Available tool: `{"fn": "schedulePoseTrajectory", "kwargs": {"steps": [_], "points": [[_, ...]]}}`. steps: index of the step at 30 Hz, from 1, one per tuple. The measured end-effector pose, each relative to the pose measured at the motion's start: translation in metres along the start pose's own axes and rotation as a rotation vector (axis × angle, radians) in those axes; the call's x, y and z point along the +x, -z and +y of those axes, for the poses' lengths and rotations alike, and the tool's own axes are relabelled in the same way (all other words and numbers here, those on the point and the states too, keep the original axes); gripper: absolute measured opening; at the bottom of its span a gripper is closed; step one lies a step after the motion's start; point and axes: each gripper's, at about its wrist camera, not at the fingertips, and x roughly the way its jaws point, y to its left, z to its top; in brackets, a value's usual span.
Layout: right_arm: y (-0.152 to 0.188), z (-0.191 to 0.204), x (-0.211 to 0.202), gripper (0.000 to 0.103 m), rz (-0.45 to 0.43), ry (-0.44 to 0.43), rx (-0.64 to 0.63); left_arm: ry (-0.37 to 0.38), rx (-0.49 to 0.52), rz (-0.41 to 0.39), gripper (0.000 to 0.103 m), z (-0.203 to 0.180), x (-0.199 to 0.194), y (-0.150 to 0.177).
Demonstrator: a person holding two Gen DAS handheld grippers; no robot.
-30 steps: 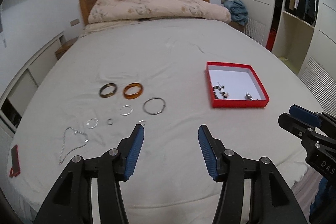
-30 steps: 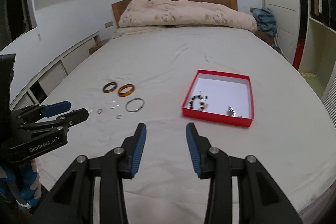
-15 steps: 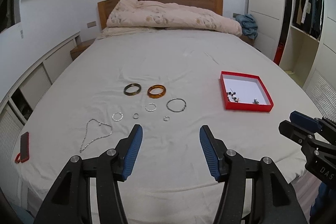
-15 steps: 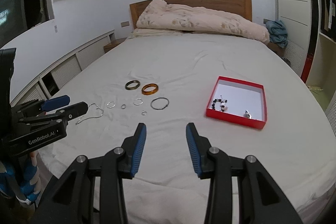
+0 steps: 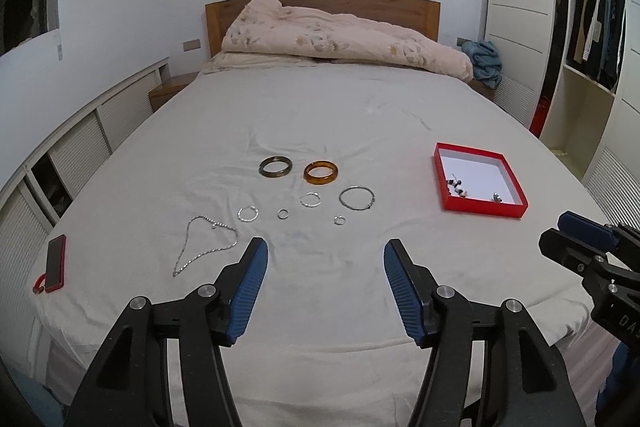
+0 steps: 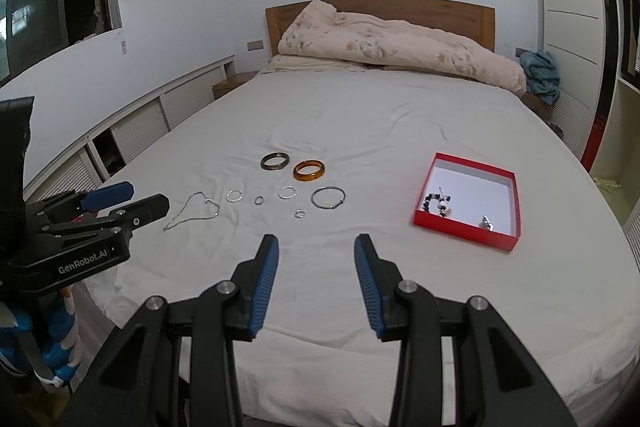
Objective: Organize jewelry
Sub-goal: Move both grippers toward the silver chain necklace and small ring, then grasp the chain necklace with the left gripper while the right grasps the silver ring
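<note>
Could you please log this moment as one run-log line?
left gripper: jaws opening, empty | right gripper: open, empty | bangles, rings, chain on bed sheet | red box: partly filled

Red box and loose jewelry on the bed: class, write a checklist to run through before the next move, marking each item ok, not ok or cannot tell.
1. Left gripper empty, jaws opening: ok.
2. Right gripper empty, jaws apart: ok.
3. Red box open with free floor space: ok.
4. Amber bangle lying apart from dark bangle: ok.
5. Silver chain free of knots: cannot tell.
6. All jewelry already boxed: not ok.
</note>
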Motion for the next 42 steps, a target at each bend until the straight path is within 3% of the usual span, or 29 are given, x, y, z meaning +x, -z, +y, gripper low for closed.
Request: {"fn": "schedulePoseTrajectory", "kwargs": {"steps": [9, 23, 29, 42], "points": [[0.000, 0.017, 0.027, 0.038, 0.045, -0.016, -0.018, -0.053, -0.054, 0.043, 0.060, 0.053, 0.023, 0.028], [0.001, 0.039, 0.121, 0.038, 0.165, -0.068, -0.021, -0.069, -0.076, 0.127, 0.065, 0.161, 0.086, 0.060], [0.003, 0.041, 0.165, 0.038, 0.220, -0.079, -0.012, -0.032, -0.053, 0.173, 0.072, 0.177, 0.134, 0.057], [0.005, 0.031, 0.284, 0.042, 0.290, -0.098, 0.018, -0.014, 0.009, 0.246, 0.072, 0.198, 0.231, 0.046]]}}
